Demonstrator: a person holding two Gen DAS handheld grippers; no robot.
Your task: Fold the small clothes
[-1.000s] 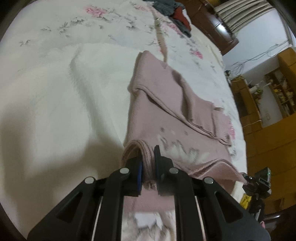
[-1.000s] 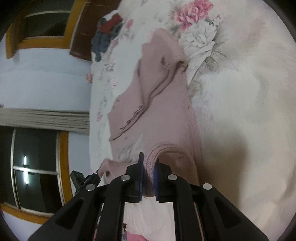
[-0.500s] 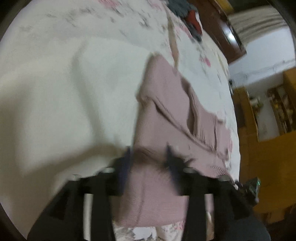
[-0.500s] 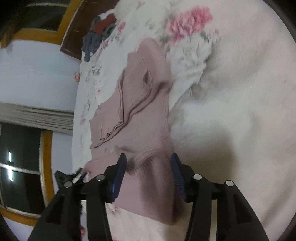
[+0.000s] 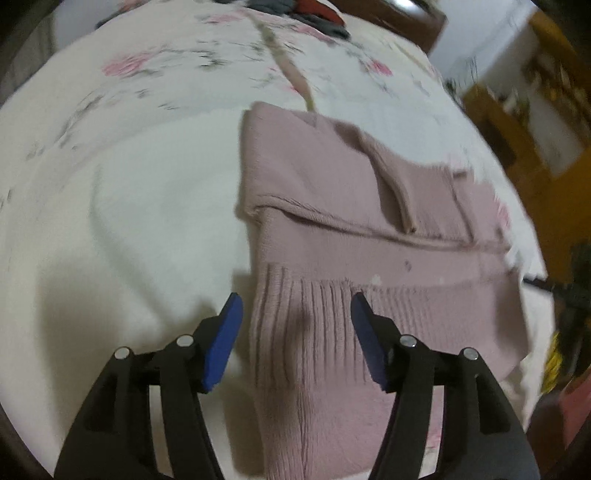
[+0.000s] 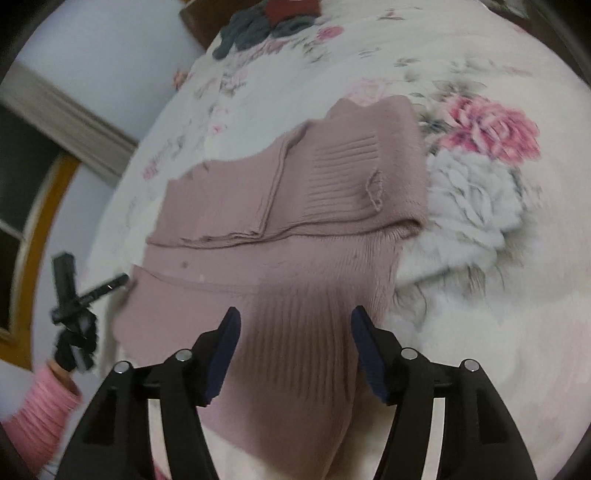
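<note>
White bedding printed with pink flowers covers the bed, and it lies broad and bare to the left of the pink knit garment in the left wrist view. That garment rests flat near the middle of the bed, folded over itself: a doubled upper layer ends in a straight hem edge running across it, and below that edge the ribbed band spreads toward both cameras. In the right wrist view the garment's right edge lies beside a large pink and white flower print, with open bedding beyond it on that side.

Left claw hangs just over the ribbed band near the garment's left edge, its blue-padded fingers spread wide and gripping nothing. Right claw sits likewise above the ribbed band toward the garment's right side, fingers wide apart, with cloth showing between them but not pinched.

At the far end of the bed lies a heap of dark grey and red clothes, well apart from the pink garment. A pale strap runs from that end to the garment's far edge. Off the bed's edge stand a small black tripod, wooden furniture and a pink-sleeved arm.
</note>
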